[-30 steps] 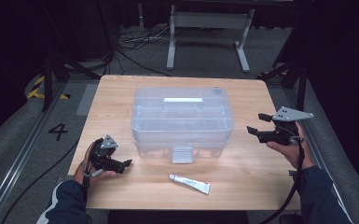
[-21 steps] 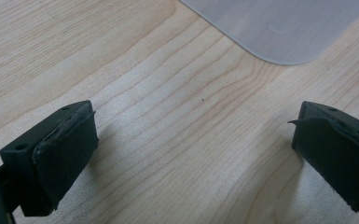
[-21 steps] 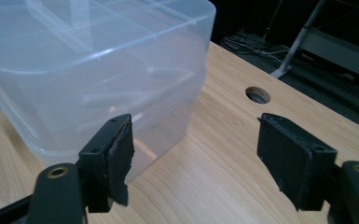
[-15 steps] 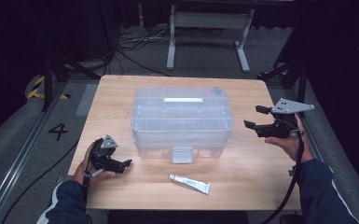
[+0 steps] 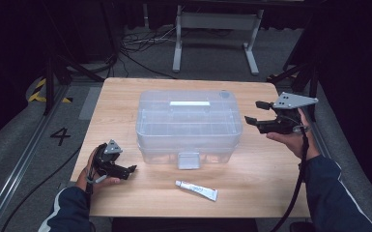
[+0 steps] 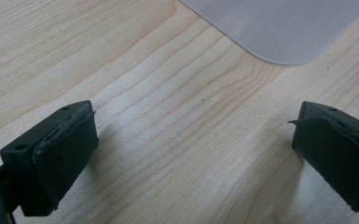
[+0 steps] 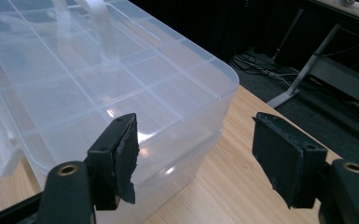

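Observation:
A clear plastic organiser box (image 5: 188, 123) with a lid, a white handle and a front latch (image 5: 189, 160) sits mid-table. A small white tube (image 5: 196, 190) lies in front of it. My left gripper (image 5: 128, 170) rests low on the table at the front left, open, nothing between its pads (image 6: 65, 149). My right gripper (image 5: 253, 112) is held up beside the box's right end, open and empty. In the right gripper view the box (image 7: 98, 88) lies just ahead of the left pad (image 7: 123, 158).
The wooden table (image 5: 270, 193) has bare room at the front right and left. Its edges drop to a dark floor with cables and a metal stand (image 5: 212, 29) behind. A box corner (image 6: 279, 28) shows ahead of the left gripper.
My right gripper has risen and moved a little toward the box's right end. The left gripper, box and tube have stayed put.

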A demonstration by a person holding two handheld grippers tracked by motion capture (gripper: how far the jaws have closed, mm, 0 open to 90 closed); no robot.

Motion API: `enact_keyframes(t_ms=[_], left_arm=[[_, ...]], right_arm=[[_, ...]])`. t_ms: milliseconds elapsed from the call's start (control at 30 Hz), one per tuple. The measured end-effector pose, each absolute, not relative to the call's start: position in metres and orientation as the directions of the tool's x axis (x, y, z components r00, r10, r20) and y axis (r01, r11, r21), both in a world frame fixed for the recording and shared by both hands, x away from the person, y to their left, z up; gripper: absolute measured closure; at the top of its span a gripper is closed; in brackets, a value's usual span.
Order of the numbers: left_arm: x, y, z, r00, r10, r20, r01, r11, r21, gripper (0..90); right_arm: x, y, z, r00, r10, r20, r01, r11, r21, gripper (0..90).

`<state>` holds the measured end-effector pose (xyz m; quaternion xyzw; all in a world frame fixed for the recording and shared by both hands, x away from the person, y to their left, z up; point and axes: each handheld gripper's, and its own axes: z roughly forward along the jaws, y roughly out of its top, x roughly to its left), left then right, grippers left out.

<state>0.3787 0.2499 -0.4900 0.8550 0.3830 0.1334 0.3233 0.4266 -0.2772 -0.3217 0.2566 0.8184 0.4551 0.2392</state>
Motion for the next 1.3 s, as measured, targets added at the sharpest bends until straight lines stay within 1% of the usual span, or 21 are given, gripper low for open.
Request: enact_keyframes(t_ms=[333, 400, 467, 500, 533, 567, 600, 633, 767, 833, 867, 1100, 1300], left_arm=[[0.379, 0.25, -0.49, 0.67, 0.742, -0.018, 0.569, -0.498, 0.654, 0.3], [0.379, 0.248, -0.489, 0.659, 0.752, -0.022, 0.584, -0.493, 0.645, 0.5], [0.379, 0.246, -0.487, 0.653, 0.757, -0.018, 0.585, -0.49, 0.646, 3.5], [0.378, 0.245, -0.485, 0.655, 0.755, -0.031, 0.588, -0.483, 0.649, 8.3], [0.378, 0.245, -0.485, 0.655, 0.755, -0.031, 0.588, -0.483, 0.649, 15.1], [0.378, 0.243, -0.483, 0.666, 0.745, -0.036, 0.576, -0.483, 0.66, 15.1], [0.376, 0.241, -0.48, 0.669, 0.742, -0.035, 0.564, -0.477, 0.674, 18.4], [0.376, 0.241, -0.48, 0.669, 0.742, -0.035, 0.564, -0.477, 0.674, 16.1], [0.373, 0.233, -0.468, 0.691, 0.722, -0.034, 0.523, -0.468, 0.712, 18.3], [0.371, 0.229, -0.463, 0.703, 0.711, -0.016, 0.506, -0.485, 0.713, 18.8], [0.369, 0.225, -0.457, 0.708, 0.706, 0.012, 0.483, -0.498, 0.72, 18.8], [0.368, 0.212, -0.432, 0.721, 0.692, 0.033, 0.421, -0.475, 0.773, 19.9], [0.37, 0.199, -0.427, 0.734, 0.675, 0.083, 0.388, -0.516, 0.764, 20.7]], right_arm=[[0.431, -0.255, -0.315, -0.789, 0.591, -0.167, 0.171, 0.472, 0.865, 32.9], [0.431, -0.247, -0.314, -0.8, 0.574, -0.174, 0.161, 0.485, 0.86, 36.5], [0.434, -0.24, -0.314, -0.814, 0.555, -0.171, 0.155, 0.492, 0.857, 39.7], [0.435, -0.236, -0.313, -0.815, 0.552, -0.177, 0.155, 0.501, 0.852, 41.0], [0.435, -0.236, -0.313, -0.815, 0.552, -0.177, 0.155, 0.501, 0.852, 41.0], [0.437, -0.234, -0.313, -0.819, 0.546, -0.173, 0.155, 0.502, 0.851, 42.0], [0.439, -0.227, -0.312, -0.823, 0.538, -0.183, 0.145, 0.51, 0.848, 44.2], [0.439, -0.227, -0.312, -0.823, 0.538, -0.183, 0.145, 0.51, 0.848, 44.2], [0.443, -0.215, -0.31, -0.838, 0.515, -0.179, 0.139, 0.519, 0.843, 46.5], [0.445, -0.21, -0.309, -0.844, 0.505, -0.182, 0.133, 0.526, 0.84, 47.3], [0.445, -0.207, -0.308, -0.845, 0.501, -0.185, 0.132, 0.532, 0.836, 47.3], [0.454, -0.186, -0.307, -0.857, 0.481, -0.184, 0.142, 0.564, 0.814, 51.1], [0.459, -0.17, -0.307, -0.871, 0.452, -0.191, 0.136, 0.597, 0.791, 53.4]])
